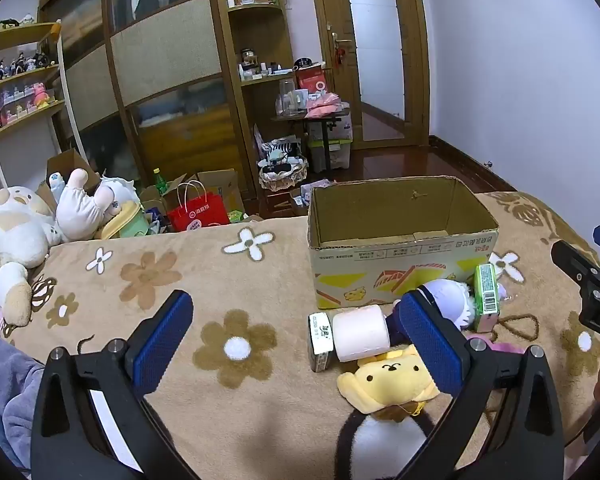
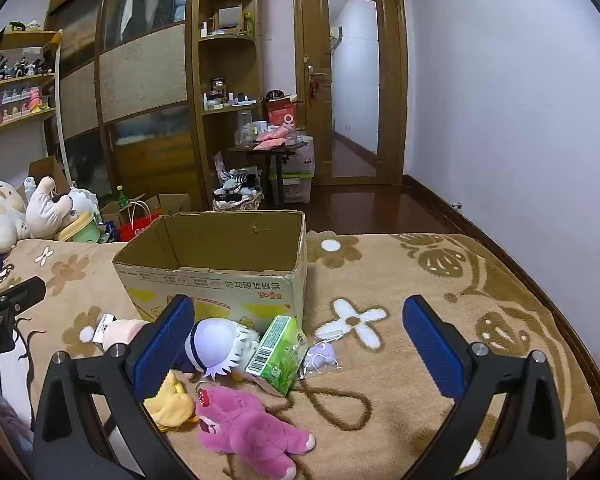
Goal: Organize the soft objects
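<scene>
Both grippers empty, fingers wide: left gripper (image 1: 296, 334) above pink roll (image 1: 361, 333); right gripper (image 2: 299, 340) above green pack (image 2: 278, 354).

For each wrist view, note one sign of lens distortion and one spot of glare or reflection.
Left wrist view: the door frame bows and the corners are black; the dark floor reflects light. Right wrist view: the wardrobe bulges outward; the floor shines there too.

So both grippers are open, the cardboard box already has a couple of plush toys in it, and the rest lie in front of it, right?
Not quite: the cardboard box is empty, as the right wrist view shows. Both the left gripper and right gripper are open, and the plush toys lie in front of it.
</scene>
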The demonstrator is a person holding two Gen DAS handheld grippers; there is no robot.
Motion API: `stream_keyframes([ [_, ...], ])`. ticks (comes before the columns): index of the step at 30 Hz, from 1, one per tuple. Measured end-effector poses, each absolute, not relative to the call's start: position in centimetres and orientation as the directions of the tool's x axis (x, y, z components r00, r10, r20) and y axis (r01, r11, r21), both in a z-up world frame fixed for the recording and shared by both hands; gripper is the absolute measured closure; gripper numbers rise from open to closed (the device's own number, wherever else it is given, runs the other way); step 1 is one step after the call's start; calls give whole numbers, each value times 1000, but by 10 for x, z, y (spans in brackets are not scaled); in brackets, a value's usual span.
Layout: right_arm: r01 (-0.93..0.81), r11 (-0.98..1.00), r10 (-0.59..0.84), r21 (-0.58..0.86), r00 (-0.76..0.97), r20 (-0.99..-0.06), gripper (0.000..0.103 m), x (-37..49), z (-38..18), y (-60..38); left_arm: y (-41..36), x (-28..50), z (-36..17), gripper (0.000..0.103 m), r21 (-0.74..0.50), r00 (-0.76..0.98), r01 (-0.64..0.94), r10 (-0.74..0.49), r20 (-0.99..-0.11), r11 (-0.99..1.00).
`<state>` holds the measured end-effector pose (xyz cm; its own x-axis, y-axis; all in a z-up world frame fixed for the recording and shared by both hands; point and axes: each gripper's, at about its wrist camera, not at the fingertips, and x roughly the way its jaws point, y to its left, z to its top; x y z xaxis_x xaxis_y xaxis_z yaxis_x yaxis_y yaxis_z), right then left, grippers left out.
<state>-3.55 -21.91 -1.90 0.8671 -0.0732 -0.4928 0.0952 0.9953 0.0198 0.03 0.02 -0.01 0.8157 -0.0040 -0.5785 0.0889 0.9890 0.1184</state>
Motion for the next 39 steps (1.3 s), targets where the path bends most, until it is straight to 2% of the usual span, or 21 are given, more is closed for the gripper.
stream_keyframes([
  [39, 86, 996, -61, 29, 870, -489, 0, -38, -20, -217, 0, 0, 0, 1, 128, 821, 89, 0, -572, 988],
])
